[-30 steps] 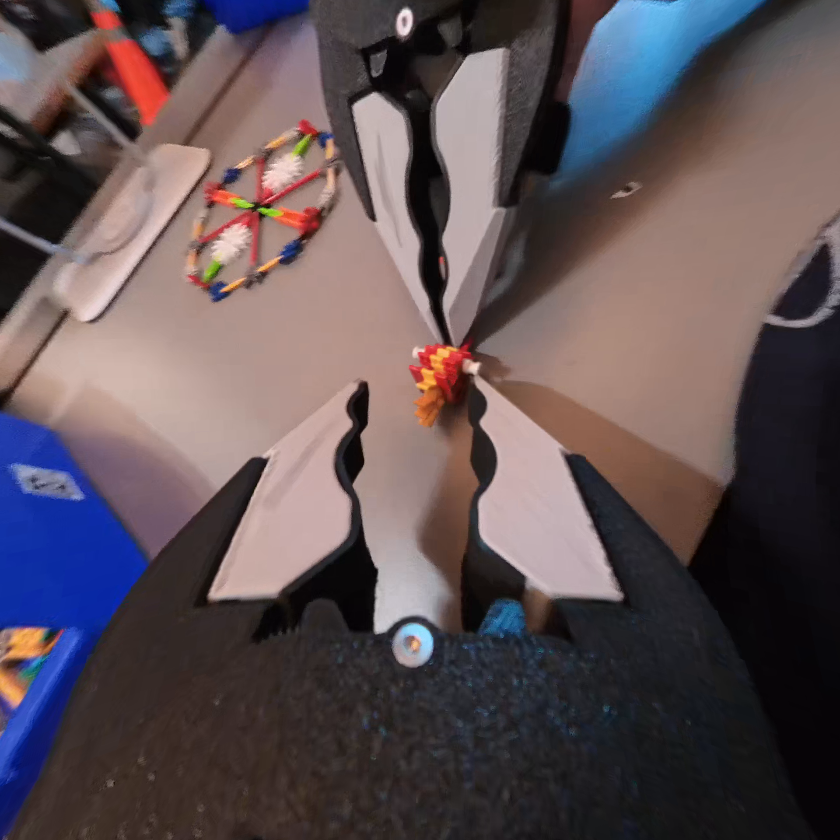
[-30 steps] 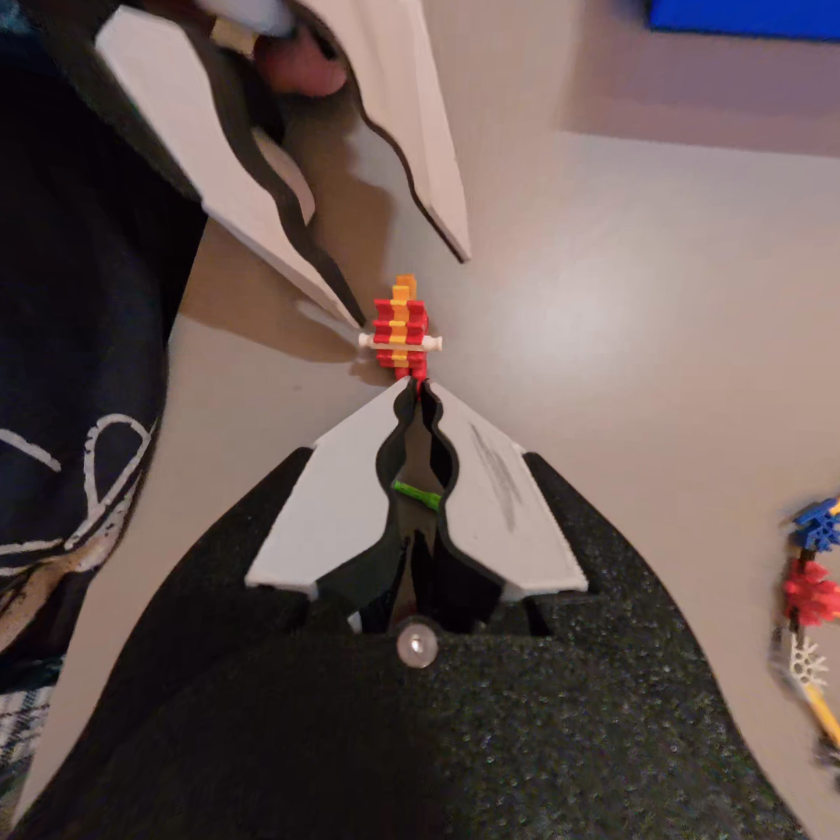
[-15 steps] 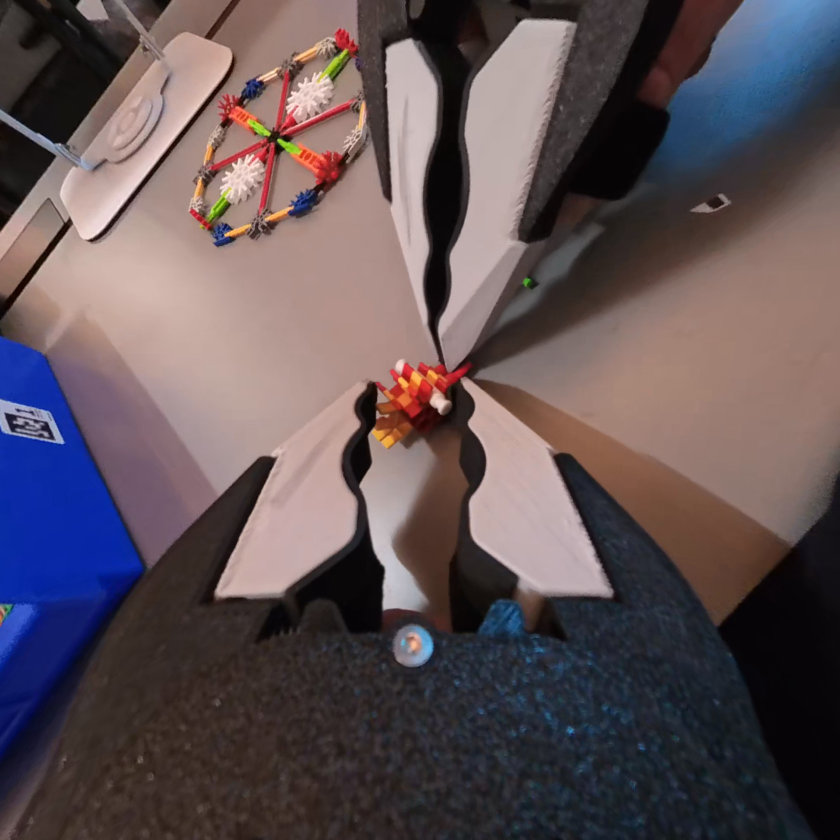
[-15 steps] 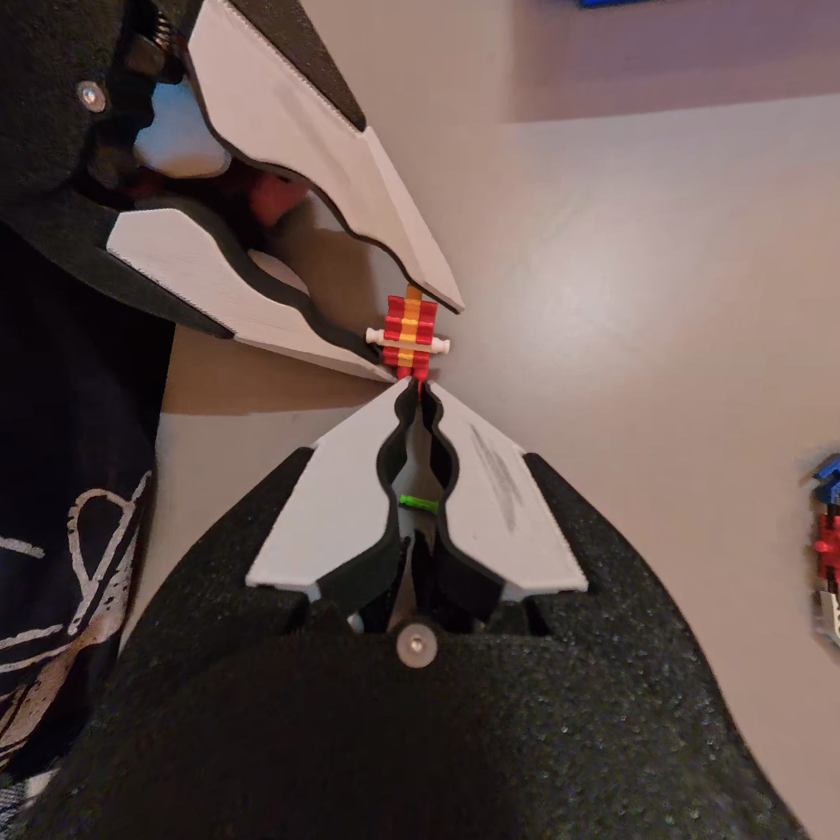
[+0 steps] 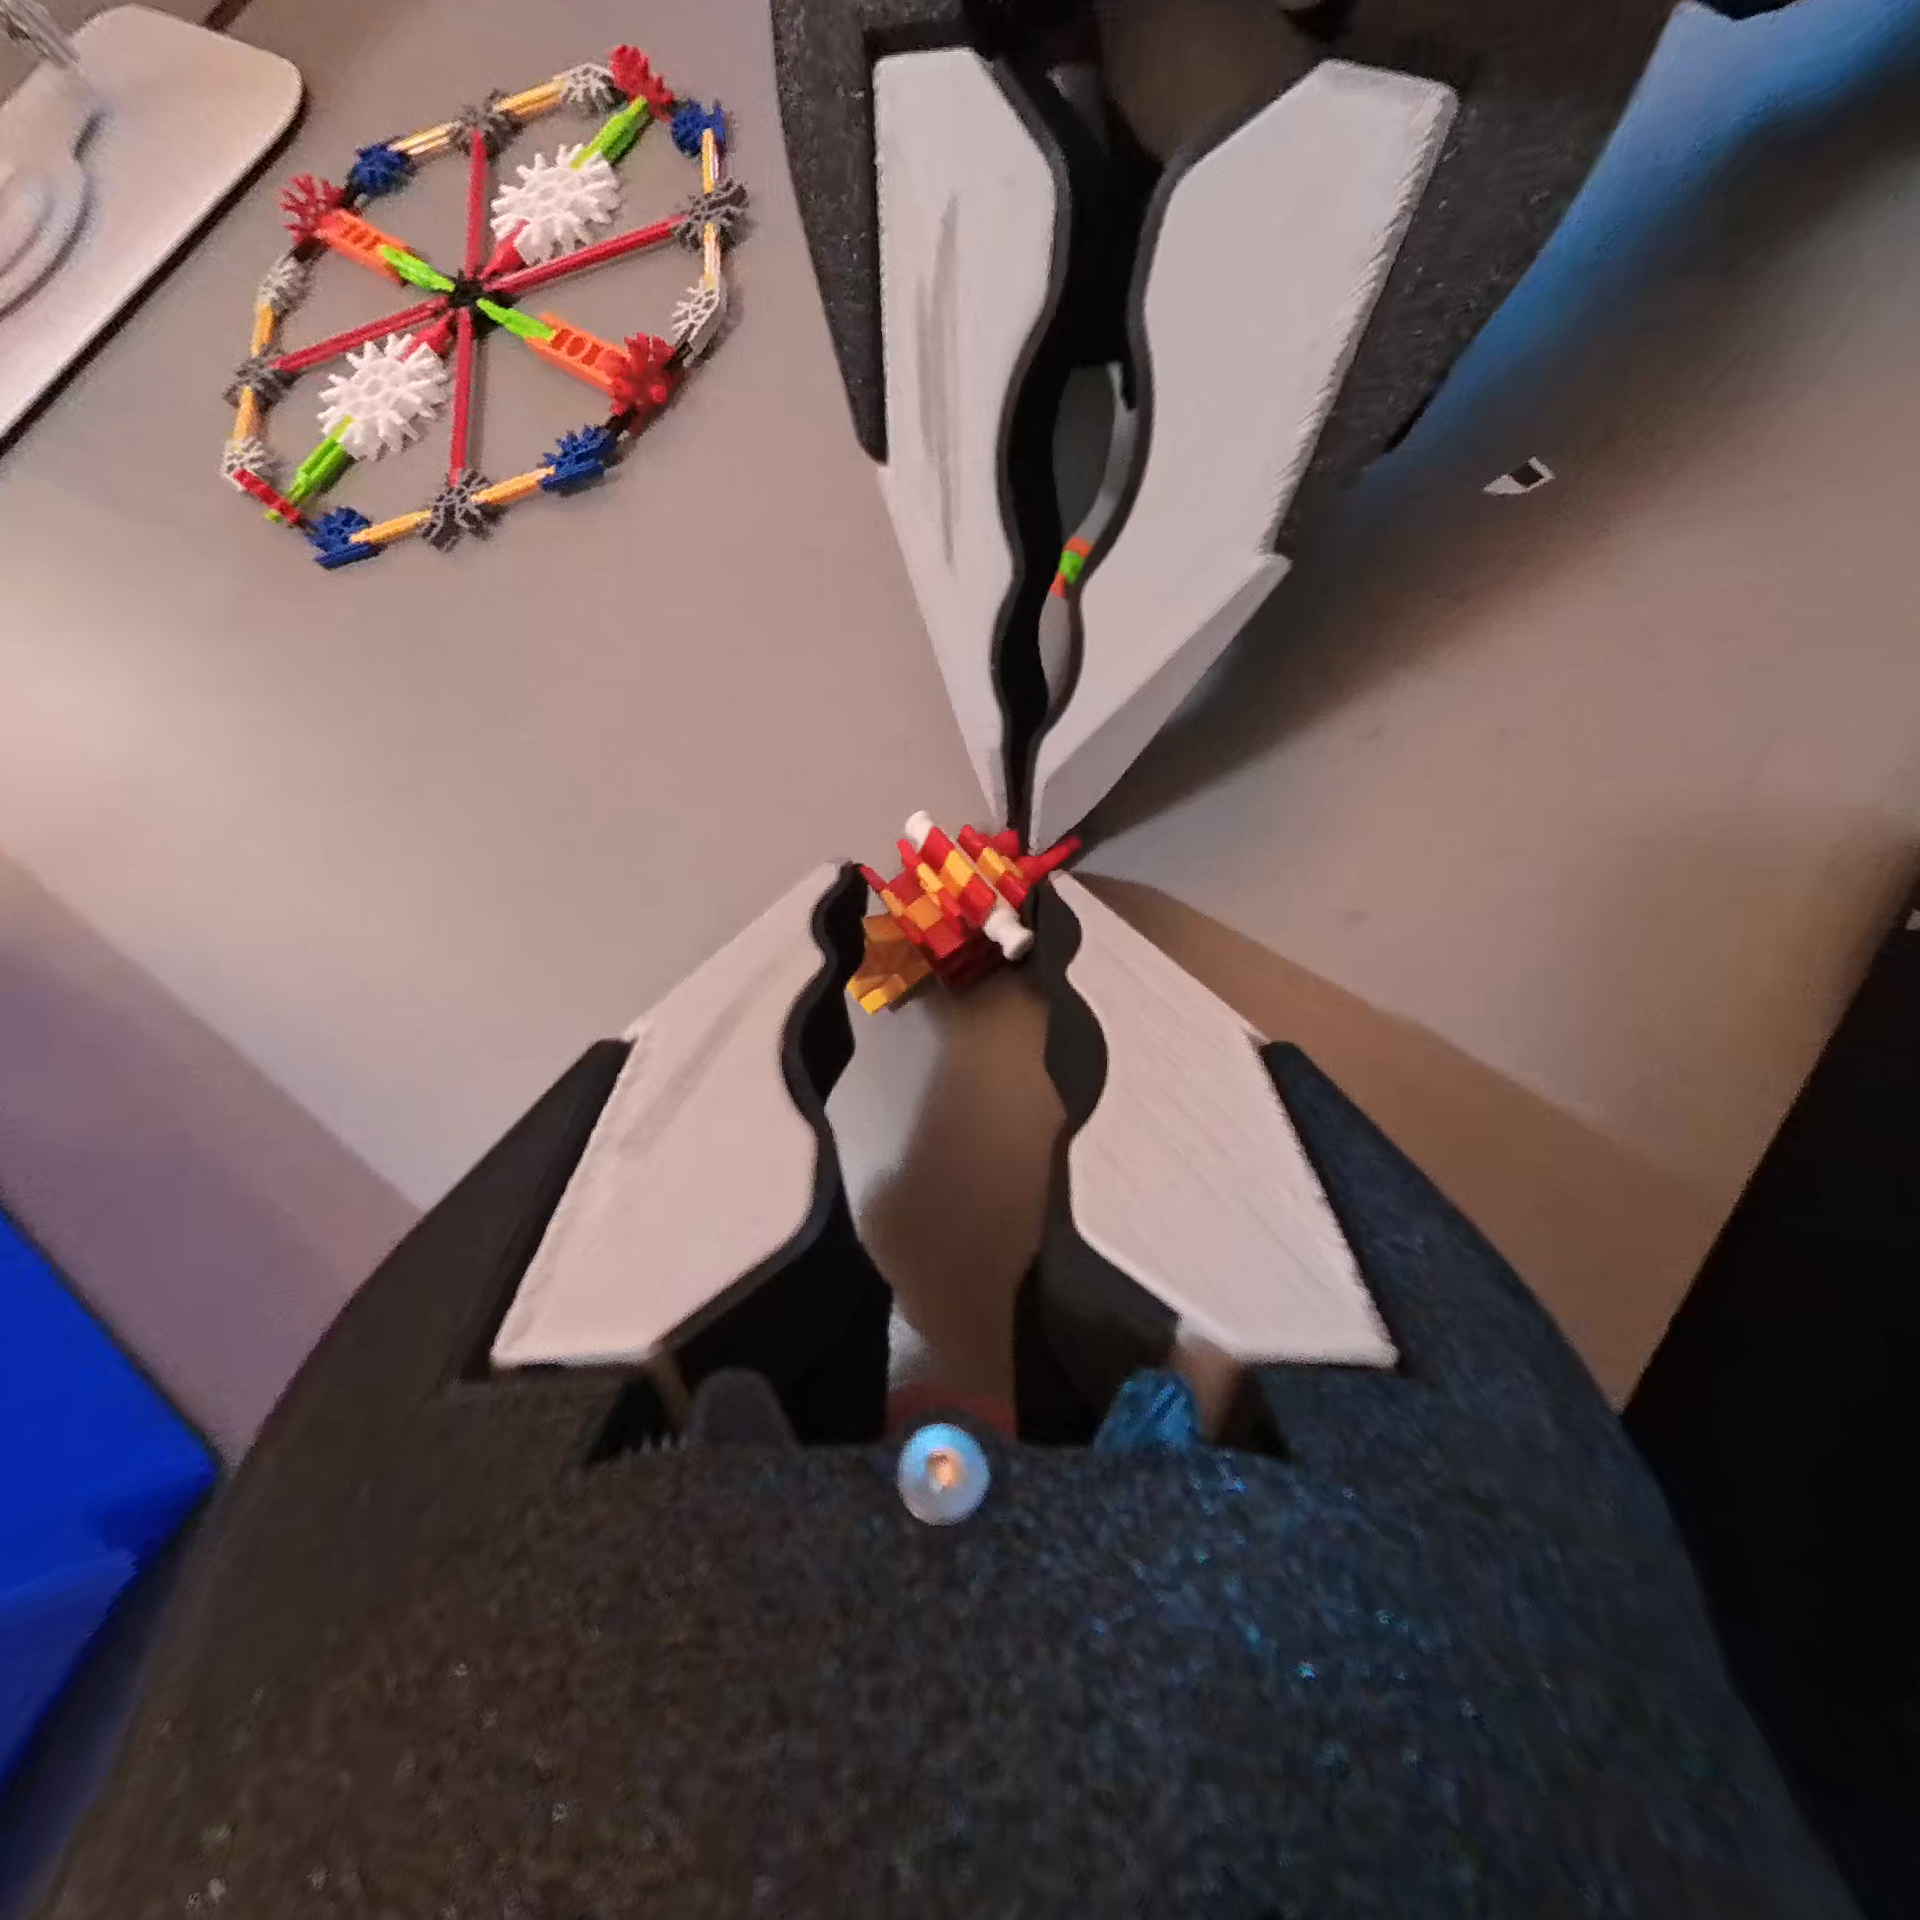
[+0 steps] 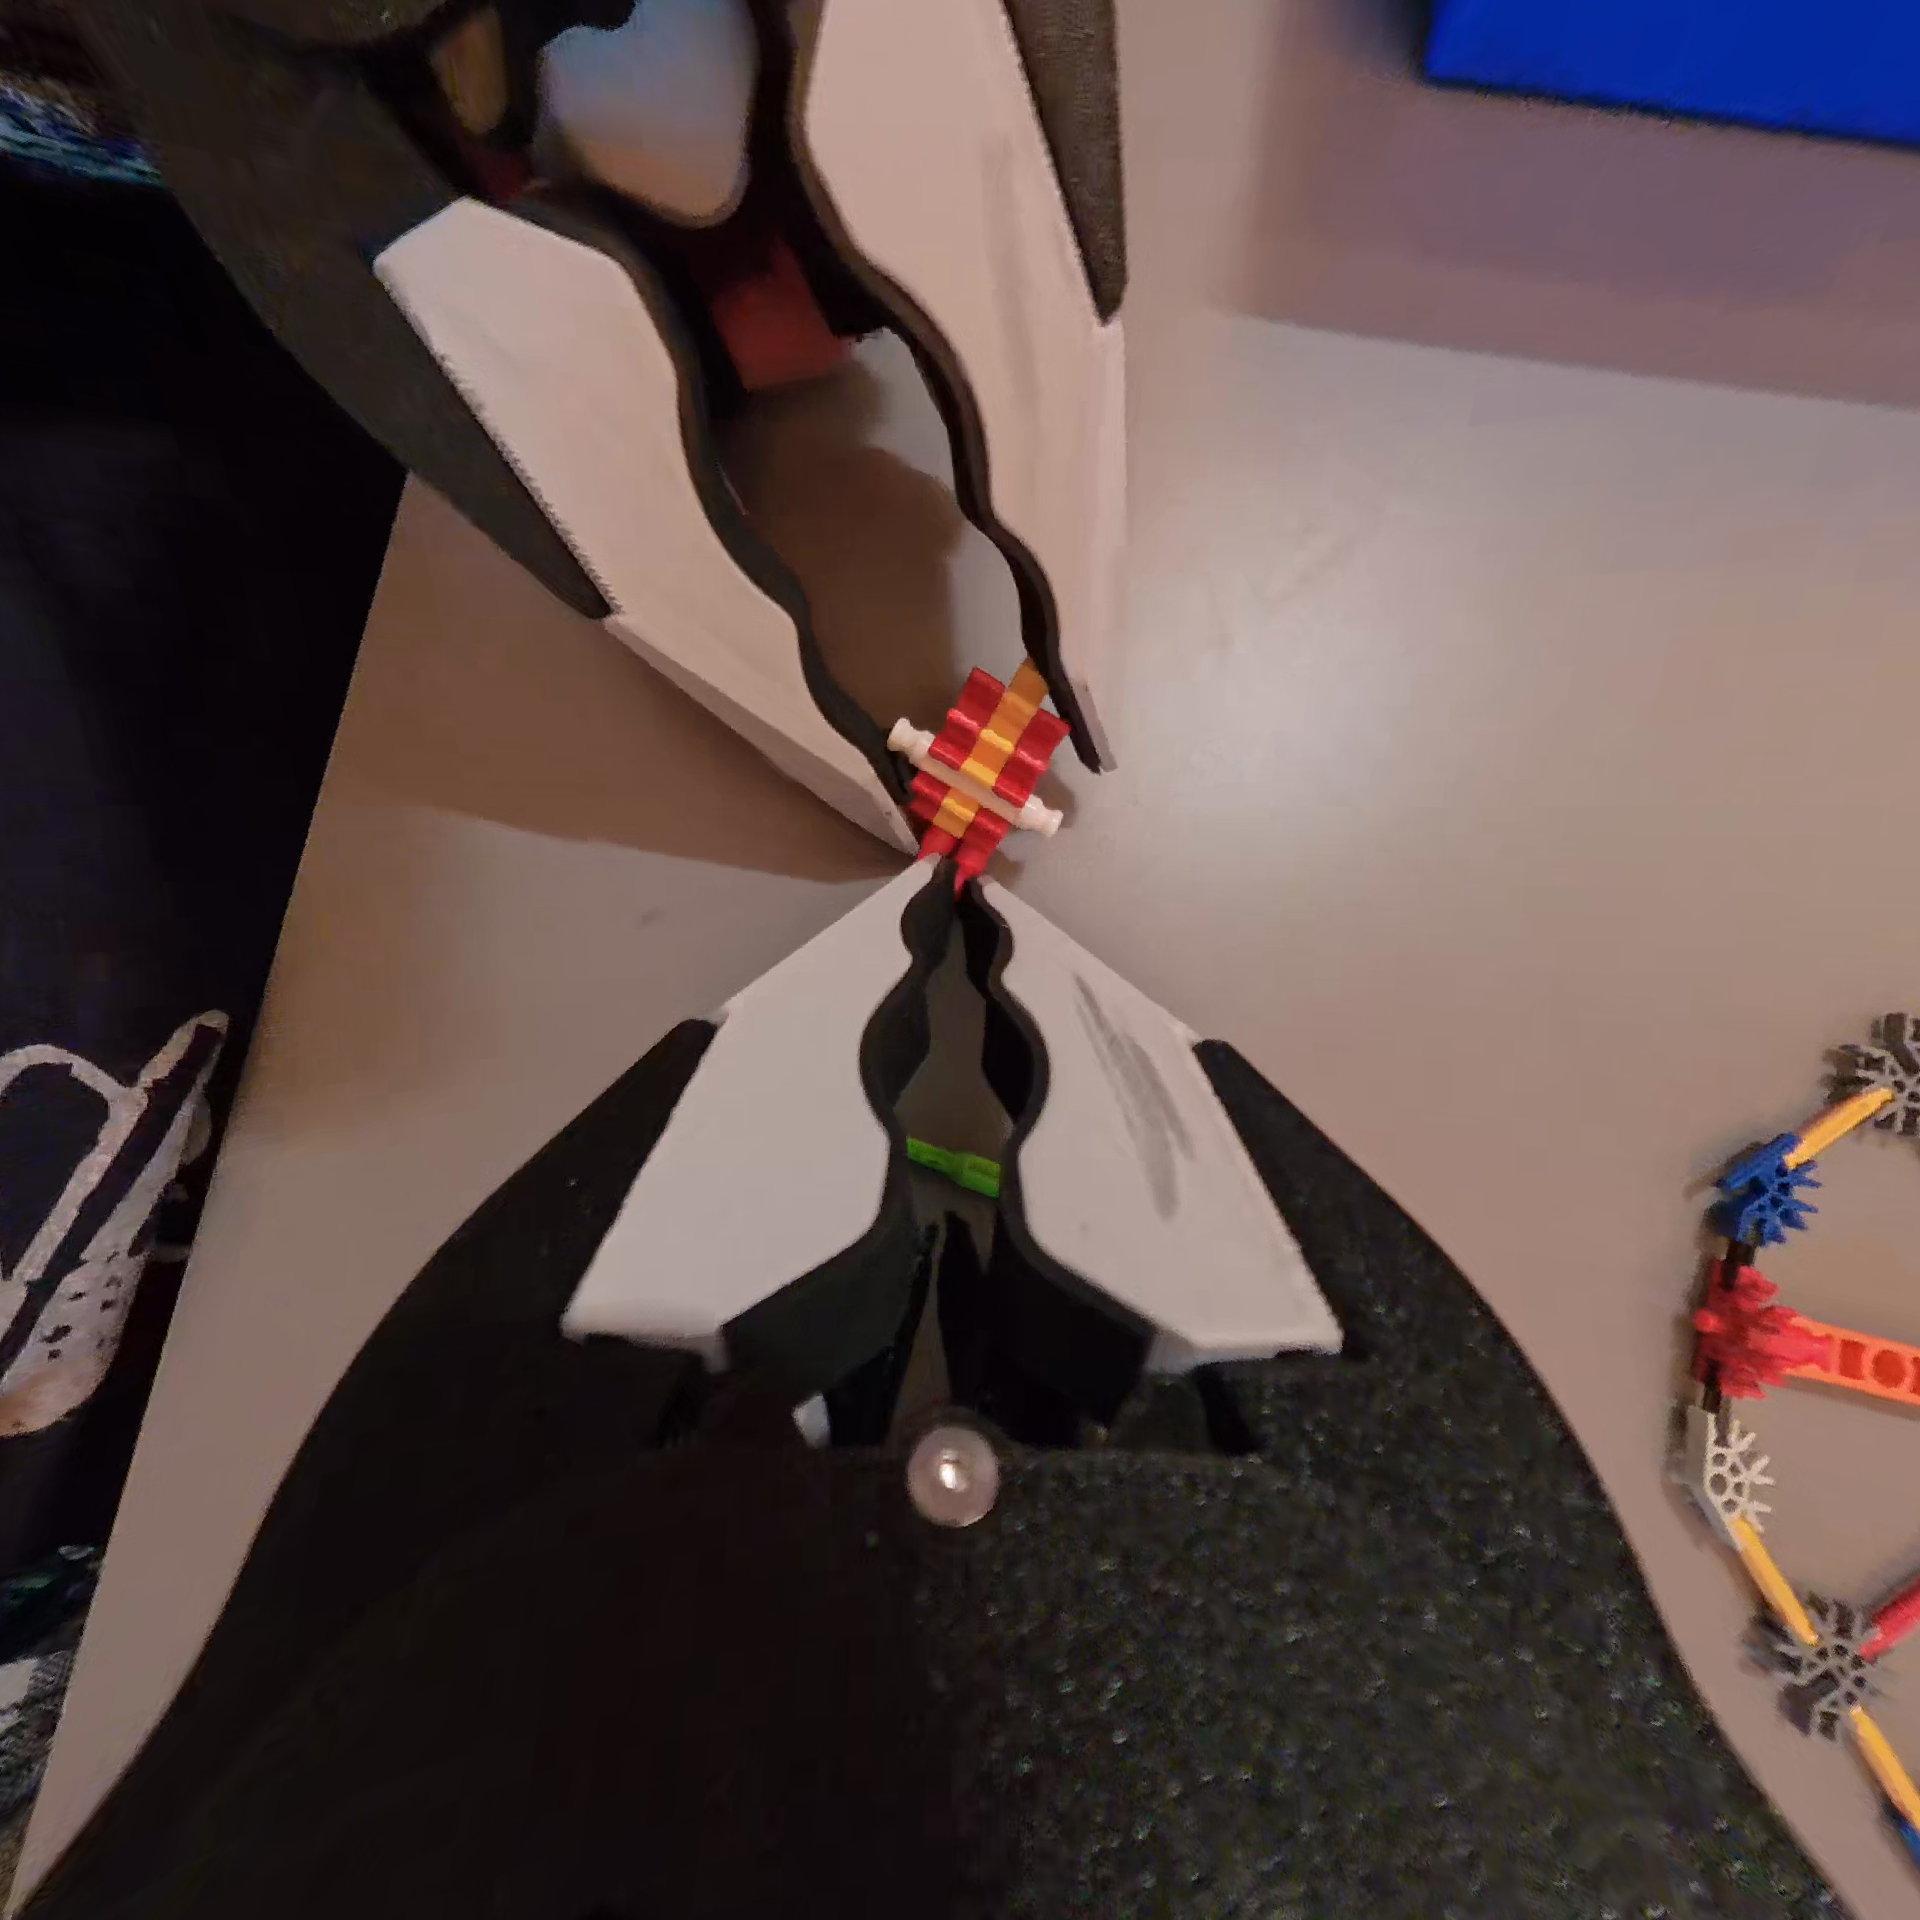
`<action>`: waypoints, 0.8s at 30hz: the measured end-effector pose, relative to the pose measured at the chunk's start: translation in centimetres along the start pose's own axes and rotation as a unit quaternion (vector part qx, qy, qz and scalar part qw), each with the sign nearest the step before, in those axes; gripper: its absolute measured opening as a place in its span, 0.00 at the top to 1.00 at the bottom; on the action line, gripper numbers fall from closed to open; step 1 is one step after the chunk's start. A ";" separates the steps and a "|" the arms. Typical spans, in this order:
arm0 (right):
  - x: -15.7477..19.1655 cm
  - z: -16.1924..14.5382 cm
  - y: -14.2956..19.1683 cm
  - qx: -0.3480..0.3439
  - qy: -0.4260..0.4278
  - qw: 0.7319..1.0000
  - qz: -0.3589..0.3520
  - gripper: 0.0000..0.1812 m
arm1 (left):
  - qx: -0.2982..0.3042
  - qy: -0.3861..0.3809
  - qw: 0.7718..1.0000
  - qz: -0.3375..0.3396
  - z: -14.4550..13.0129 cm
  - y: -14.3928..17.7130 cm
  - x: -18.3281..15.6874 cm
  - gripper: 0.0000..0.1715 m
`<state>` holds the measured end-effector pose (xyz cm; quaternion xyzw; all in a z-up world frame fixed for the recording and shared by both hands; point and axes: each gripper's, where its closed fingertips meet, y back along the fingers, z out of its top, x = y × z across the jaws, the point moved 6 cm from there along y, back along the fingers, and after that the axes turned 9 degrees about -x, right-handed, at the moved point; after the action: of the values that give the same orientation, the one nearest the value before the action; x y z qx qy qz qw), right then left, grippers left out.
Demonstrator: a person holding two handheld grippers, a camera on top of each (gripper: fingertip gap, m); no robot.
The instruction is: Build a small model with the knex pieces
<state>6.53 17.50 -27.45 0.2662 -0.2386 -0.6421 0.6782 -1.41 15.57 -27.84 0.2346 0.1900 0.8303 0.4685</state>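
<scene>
The small red-and-yellow connector stack [image 5: 951, 914], with a white rod through it, is the landmark: it sits in the air just above the grey table [image 5: 623, 727], caught between the two claws that meet nose to nose. The right gripper [image 6: 951, 873] is clenched on the stack's thin red end, its two grey fingertips pressed together with only that red tip between them; a green piece [image 6: 951, 1164] shows through the gap farther back between its fingers. The left gripper [image 5: 951, 883] stands spread around the opposite end of the stack, its fingers on either side of it, the right-hand finger touching the white rod's end, the other at or just beside the stack's far corner; whether it presses on the stack cannot be told, but its jaws are clearly parted. Beyond the stack and to the left in the left wrist view lies a flat wheel-shaped rod model [image 5: 478, 301] with white, red, blue and grey connectors, well apart from the stack with bare table between. A pale flat base plate [image 5: 156, 166] lies past the wheel at the table's far corner. A blue box [image 5: 73, 1507] sits near the left gripper's side, well apart from the stack. On the stack's other side the table edge [image 5: 1455, 1081] runs close by, with dark clothing past it.
</scene>
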 end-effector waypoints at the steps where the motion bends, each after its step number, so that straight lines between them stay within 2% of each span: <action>1: 0.0 0.1 0.0 0.004 0.005 1.000 0.000 1.00 | -0.002 -0.001 1.000 -0.007 0.0 0.0 0.1 0.82; 5: 0.0 0.3 -0.1 0.021 0.038 0.999 -0.010 1.00 | -0.005 -0.005 0.999 -0.031 -0.1 -0.1 0.6 0.83; 11: -0.3 0.4 -0.1 0.021 0.041 0.999 -0.007 1.00 | -0.009 -0.012 0.998 -0.069 -0.1 -0.4 1.3 0.83; 20: -0.9 0.0 0.0 -0.009 -0.008 1.000 0.018 1.00 | -0.006 -0.011 0.994 -0.106 -0.1 -0.6 1.8 0.82; 24: -1.0 -0.2 0.4 -0.009 -0.012 1.000 0.008 0.98 | -0.008 -0.017 0.994 -0.104 0.0 -0.8 2.0 0.82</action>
<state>6.87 18.48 -27.31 0.2500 -0.2429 -0.6419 0.6830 -1.73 17.68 -27.84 0.2233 0.1985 0.7746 0.5574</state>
